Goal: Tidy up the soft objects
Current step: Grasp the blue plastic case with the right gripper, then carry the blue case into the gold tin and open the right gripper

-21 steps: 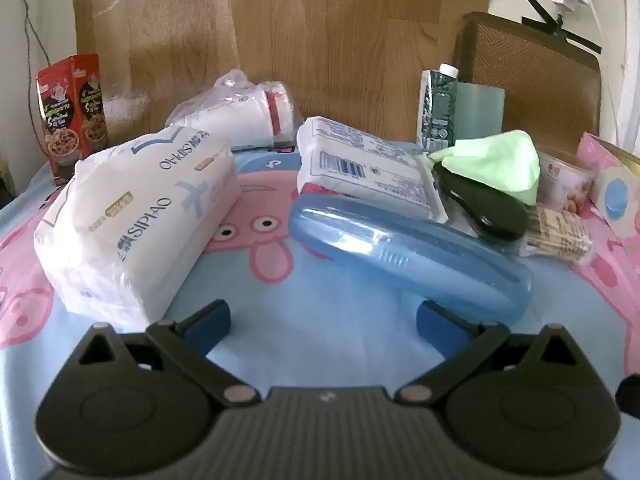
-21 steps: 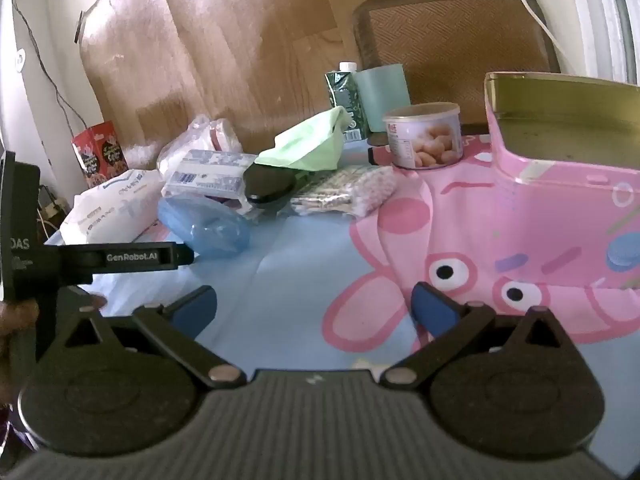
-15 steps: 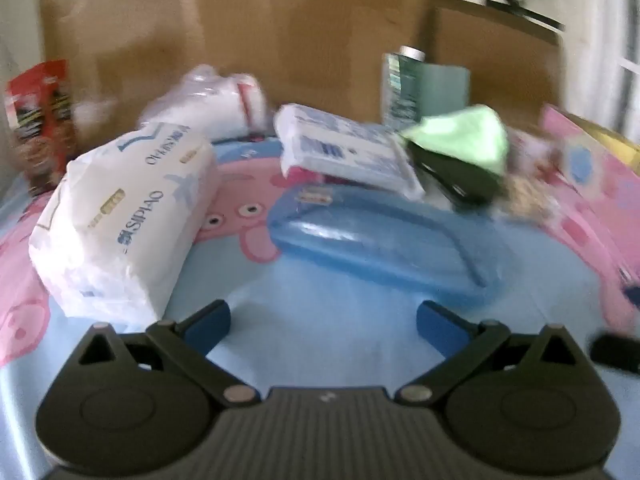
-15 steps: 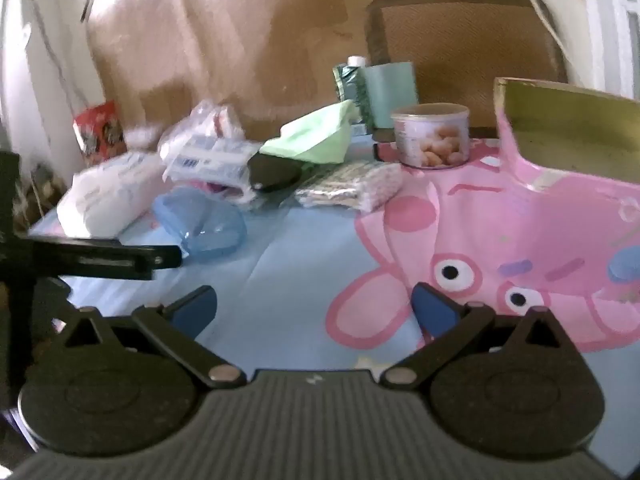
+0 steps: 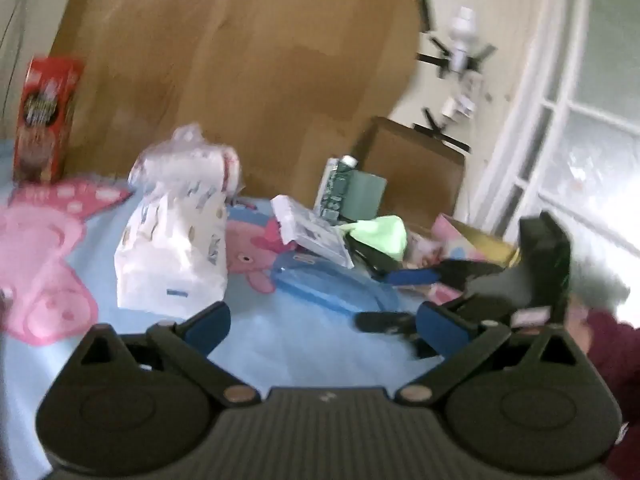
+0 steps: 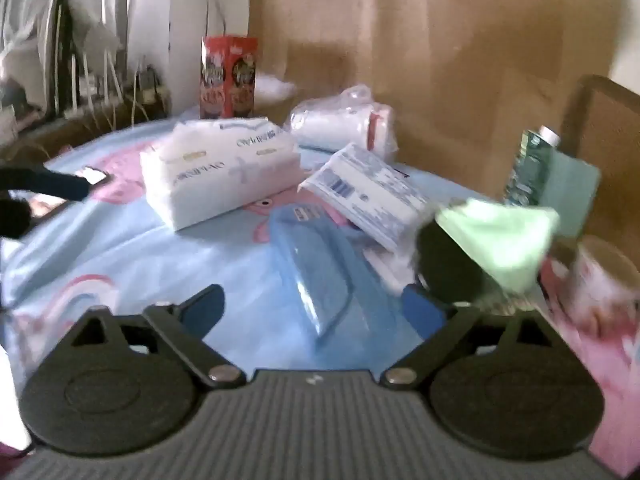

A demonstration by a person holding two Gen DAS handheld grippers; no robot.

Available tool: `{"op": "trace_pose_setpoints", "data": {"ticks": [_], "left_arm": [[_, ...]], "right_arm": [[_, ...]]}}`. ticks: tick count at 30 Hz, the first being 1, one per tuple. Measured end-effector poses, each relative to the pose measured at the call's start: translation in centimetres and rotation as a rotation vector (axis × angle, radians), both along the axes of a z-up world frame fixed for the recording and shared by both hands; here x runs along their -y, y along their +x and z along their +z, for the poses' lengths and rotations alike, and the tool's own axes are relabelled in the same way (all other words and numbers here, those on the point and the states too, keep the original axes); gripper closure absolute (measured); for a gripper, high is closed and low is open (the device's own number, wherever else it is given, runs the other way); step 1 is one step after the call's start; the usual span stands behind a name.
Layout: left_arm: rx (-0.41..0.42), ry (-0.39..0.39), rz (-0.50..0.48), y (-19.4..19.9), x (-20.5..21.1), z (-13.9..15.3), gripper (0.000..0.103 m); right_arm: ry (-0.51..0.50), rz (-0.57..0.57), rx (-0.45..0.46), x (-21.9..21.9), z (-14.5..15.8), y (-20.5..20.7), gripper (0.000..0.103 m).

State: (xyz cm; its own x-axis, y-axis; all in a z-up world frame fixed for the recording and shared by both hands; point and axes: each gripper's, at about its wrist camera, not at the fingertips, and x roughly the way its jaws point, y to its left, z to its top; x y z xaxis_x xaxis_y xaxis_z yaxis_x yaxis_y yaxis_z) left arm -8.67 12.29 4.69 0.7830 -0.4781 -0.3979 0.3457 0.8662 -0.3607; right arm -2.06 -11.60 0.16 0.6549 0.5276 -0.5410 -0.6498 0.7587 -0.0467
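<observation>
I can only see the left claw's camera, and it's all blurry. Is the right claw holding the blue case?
Observer: No. The right claw is open. The blue case lies between its fingers, and the pads aren't pressing on it.
Child: What's left of the red box? My picture stops there.
Observer: Left of the red box there's a dark ledge with thin white cables on it.
Child: Does the big white pack have words on it?
Observer: Yes. The white pack has blue letters along its long top face. Your view shows mostly its end.
</observation>
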Motion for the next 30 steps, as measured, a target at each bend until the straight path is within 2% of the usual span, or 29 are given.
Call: {"op": "trace_pose_setpoints", "data": {"ticks": [2,3,6,10,13,14,15,20,22,27,30], "left_arm": [[-0.052,-0.052,0.008,1.4,-0.3,-0.3,0.002],[-0.084,-0.068,0.007,2.2,-0.2,-0.6,0.006],[-0.145,-0.077,-0.007,4.0,1.3,-1.7,0.014],[-0.232,-0.077,-0.066,6.0,4.7,-2.9,0.023],[-0.289,-0.065,-0.103,6.5,7.1,-3.7,0.03],[-0.311,-0.05,-0.107,6.5,7.8,-4.1,0.037],[-0.324,-0.054,-0.112,6.5,8.0,-4.5,0.036],[-0.316,-0.058,-0.07,5.4,8.4,-4.1,0.039],[-0.293,-0.054,-0.084,5.5,9.1,-2.5,0.04],[-0.126,0.02,-0.221,6.2,15.5,2.3,0.042],[-0.042,0.054,-0.325,7.2,21.6,4.3,0.042]], "right_arm": [[-0.038,-0.008,-0.011,-0.7,-0.6,1.7,0.026],[-0.052,-0.038,-0.016,-0.7,-1.1,2.2,0.037],[0.003,-0.063,-0.059,0.5,-0.8,1.2,0.046],[0.082,-0.047,-0.14,2.4,-0.7,-3.0,0.046],[0.078,-0.039,-0.134,2.3,-1.1,-5.6,0.045],[0.074,-0.044,-0.115,2.3,-1.2,-6.1,0.045],[0.07,-0.046,-0.092,2.2,-1.4,-6.6,0.044],[0.093,-0.058,-0.059,1.9,-1.5,-6.4,0.045],[0.138,-0.081,-0.027,3.0,-1.1,-7.1,0.045],[0.195,-0.217,0.184,7.2,1.6,-8.4,0.045],[0.188,-0.348,0.291,11.0,3.1,-8.4,0.045]]}}
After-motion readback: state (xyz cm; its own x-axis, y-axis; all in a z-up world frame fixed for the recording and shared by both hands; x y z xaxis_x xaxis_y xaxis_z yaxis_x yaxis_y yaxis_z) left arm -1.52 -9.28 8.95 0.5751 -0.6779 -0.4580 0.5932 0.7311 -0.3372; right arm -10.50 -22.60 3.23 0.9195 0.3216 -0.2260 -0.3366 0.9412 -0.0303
